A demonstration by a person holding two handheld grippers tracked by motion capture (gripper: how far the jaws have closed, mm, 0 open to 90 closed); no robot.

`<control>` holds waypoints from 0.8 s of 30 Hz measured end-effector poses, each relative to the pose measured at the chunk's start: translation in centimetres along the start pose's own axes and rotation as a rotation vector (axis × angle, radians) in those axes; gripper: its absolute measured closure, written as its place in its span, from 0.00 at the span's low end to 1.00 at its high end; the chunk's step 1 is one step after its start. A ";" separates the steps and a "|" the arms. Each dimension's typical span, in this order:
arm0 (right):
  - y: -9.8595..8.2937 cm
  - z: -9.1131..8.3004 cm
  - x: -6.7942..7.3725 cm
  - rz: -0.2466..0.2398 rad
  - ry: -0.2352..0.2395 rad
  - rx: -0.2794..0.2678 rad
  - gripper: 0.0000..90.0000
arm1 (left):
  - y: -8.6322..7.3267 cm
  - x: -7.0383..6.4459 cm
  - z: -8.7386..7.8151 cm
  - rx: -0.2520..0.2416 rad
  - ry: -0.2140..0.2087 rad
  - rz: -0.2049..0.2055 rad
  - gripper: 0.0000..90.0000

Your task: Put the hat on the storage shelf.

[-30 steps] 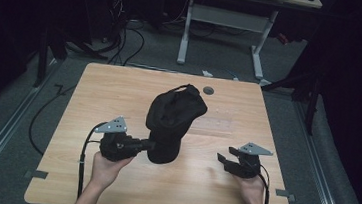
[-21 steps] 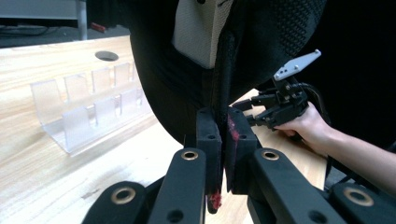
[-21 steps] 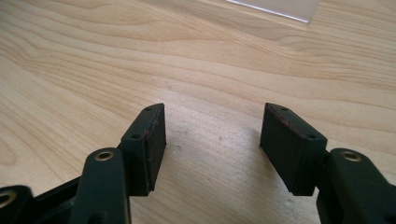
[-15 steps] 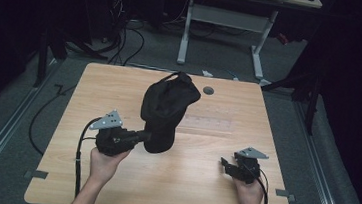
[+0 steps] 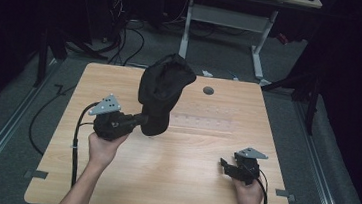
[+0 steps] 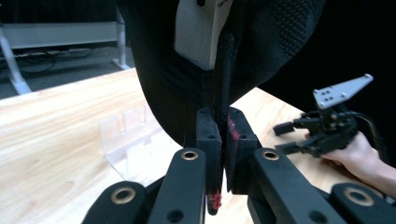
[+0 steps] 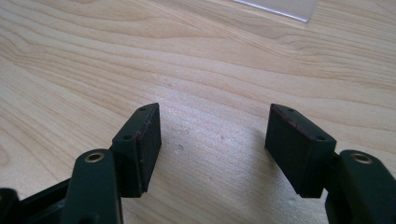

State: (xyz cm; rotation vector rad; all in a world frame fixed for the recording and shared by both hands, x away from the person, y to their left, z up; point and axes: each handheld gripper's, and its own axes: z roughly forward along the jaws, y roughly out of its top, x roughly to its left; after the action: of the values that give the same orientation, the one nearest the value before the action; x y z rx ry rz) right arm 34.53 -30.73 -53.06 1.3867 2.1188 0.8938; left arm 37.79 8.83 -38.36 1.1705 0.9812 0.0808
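On the left I have the left gripper [image 5: 139, 120] clamped on the lower edge of a black cap [image 5: 162, 92], which hangs in the air above the wooden table [image 5: 177, 172], its crown tipped up and away from me. Looking along that gripper's own jaws in the left gripper view, I see them pinched tight on a seam of the cap [image 6: 224, 56], with a pale lining patch [image 6: 198, 32] showing just above the grip. A clear plastic stand [image 5: 207, 122] lies flat on the table just to the right of the cap. Farther right, near the front edge, my right gripper [image 5: 223, 166] sits low over the bare wood, well apart from the cap. Its jaws are spread wide with nothing between them [image 7: 215, 144].
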 end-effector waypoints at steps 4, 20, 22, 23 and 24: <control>0.0 0.0 0.0 0.000 0.000 0.000 0.40 | 0.3 0.1 0.6 -0.010 0.007 0.026 0.96; 0.0 0.0 0.0 0.000 0.000 0.000 0.40 | 0.8 2.2 4.2 -0.024 0.064 0.037 0.96; 0.0 0.0 0.0 0.000 0.000 0.000 0.40 | 0.9 2.4 4.6 -0.023 0.066 0.043 0.96; 0.0 0.0 0.0 0.000 0.000 0.000 0.40 | 0.8 2.4 4.8 -0.022 0.070 0.048 0.96; 0.0 0.0 0.0 0.000 0.000 0.000 0.40 | 0.7 2.5 4.9 -0.020 0.076 0.054 0.96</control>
State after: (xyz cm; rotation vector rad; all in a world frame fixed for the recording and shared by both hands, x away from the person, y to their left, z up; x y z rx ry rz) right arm 34.53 -30.74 -53.06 1.3866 2.1191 0.8939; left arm 42.97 6.86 -39.07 1.1828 1.0135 0.1796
